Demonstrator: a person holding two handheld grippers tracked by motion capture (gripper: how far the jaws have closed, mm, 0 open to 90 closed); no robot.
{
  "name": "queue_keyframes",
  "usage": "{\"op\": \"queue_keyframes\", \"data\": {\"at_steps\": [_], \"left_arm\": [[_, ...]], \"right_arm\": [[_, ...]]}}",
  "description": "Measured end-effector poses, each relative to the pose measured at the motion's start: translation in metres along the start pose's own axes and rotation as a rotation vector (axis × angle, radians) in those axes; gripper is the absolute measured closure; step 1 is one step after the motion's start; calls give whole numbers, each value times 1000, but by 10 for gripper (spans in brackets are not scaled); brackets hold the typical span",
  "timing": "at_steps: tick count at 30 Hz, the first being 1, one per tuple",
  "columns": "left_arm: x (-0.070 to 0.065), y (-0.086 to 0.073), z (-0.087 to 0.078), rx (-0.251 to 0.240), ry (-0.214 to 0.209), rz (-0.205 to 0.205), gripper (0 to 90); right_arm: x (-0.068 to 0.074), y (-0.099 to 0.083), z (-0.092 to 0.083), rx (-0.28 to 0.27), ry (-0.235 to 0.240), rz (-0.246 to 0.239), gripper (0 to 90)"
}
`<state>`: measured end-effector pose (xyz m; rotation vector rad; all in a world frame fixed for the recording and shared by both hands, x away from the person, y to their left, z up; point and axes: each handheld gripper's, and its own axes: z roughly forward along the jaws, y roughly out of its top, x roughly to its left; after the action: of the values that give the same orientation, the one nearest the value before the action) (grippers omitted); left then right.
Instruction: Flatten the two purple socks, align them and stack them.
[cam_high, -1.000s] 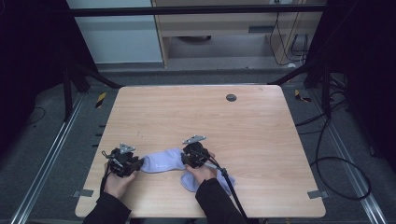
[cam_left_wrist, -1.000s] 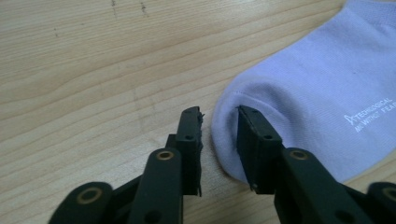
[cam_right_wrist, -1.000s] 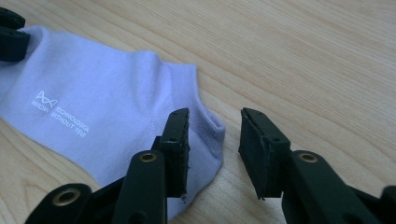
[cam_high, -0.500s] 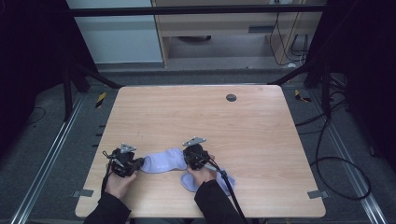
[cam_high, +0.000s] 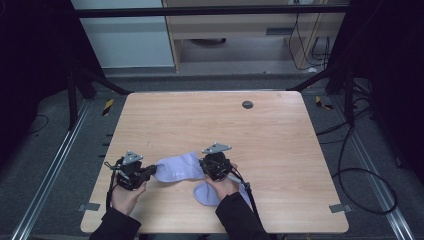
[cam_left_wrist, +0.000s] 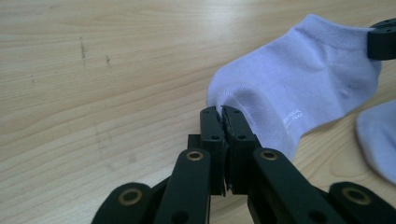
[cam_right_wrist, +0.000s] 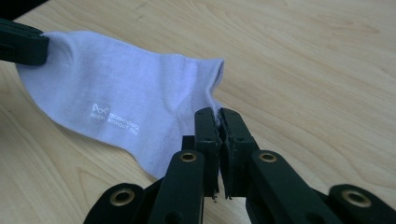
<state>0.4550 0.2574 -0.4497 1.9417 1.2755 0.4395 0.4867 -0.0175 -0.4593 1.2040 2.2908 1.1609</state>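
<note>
Socks were what we were handling: one pale lilac sock (cam_high: 177, 168) hung stretched between our two grippers just above the near part of the wooden table (cam_high: 280, 135). Our left gripper (cam_left_wrist: 223, 116) had just closed its jaws and was pinching the toe end of that sock. Our right gripper (cam_right_wrist: 218, 119) had likewise just closed, and it was pinching the cuff end beside the ankle opening. White lettering showed on the sock's side in both gripper views. A second lilac sock (cam_high: 206, 194) lay flat on the table just beside and partly under our right hand (cam_high: 223, 187).
</note>
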Motion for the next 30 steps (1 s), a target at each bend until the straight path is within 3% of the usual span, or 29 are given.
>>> {"op": "queue_keyframes", "data": {"at_steps": [11,18,30], "left_arm": [[-27,7,-8,-17,-65,34,874],[-51,10,-2,-20,-101,71,874],[-85,12,9,14,-159,135,874]], "right_arm": [[-15,-4,-46,-18,-1,-39,869],[-29,-17,-67,-15,-16,-26,869],[-47,-44,-104,-13,-47,2,868]]}}
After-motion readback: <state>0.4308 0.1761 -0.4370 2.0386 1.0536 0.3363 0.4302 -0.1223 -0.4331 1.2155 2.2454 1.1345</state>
